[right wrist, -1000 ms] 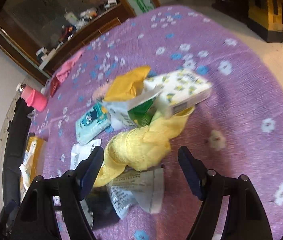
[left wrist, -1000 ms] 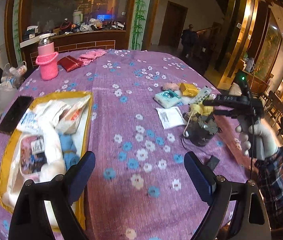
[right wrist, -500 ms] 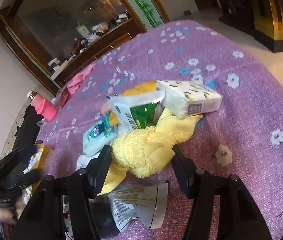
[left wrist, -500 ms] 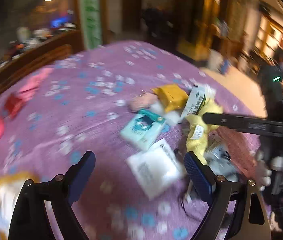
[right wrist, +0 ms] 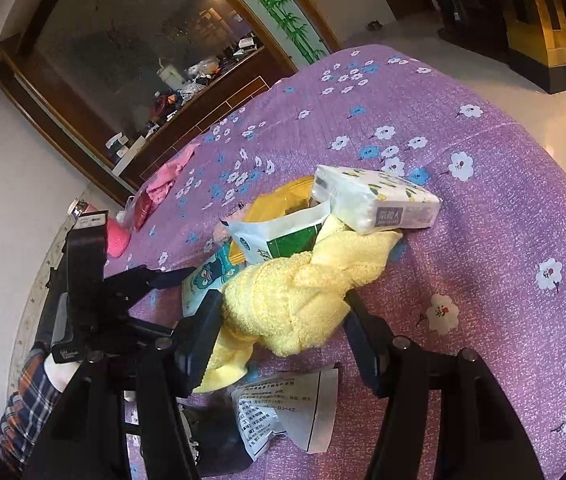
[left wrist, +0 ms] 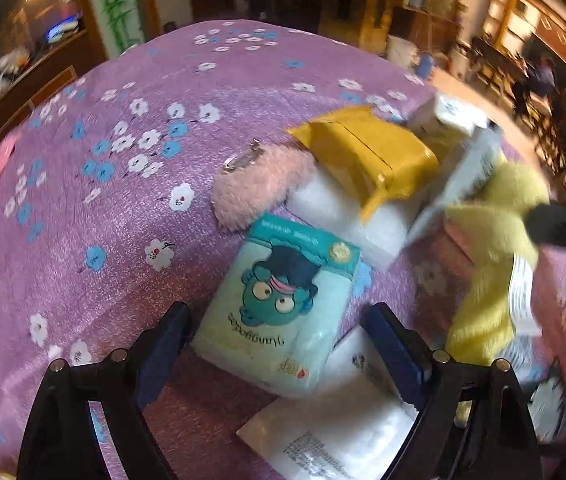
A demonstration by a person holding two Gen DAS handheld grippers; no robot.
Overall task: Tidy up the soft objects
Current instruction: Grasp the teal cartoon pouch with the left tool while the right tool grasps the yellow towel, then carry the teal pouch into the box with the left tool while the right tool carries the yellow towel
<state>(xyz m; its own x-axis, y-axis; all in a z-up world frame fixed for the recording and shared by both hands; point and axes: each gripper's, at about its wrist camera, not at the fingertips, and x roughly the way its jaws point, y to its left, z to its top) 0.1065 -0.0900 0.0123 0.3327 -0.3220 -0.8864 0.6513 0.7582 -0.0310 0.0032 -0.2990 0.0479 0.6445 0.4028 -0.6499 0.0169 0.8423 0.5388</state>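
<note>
Right gripper (right wrist: 283, 316) clamps the yellow towel (right wrist: 299, 300); left gripper (left wrist: 279, 344), closing, straddles the teal tissue pack (left wrist: 279, 308) untouched.

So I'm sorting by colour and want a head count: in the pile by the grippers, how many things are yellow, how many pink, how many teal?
Yellow: 2, the towel and the packet
Pink: 1, the fuzzy pouch
Teal: 1, the cartoon tissue pack
Total: 4
</note>
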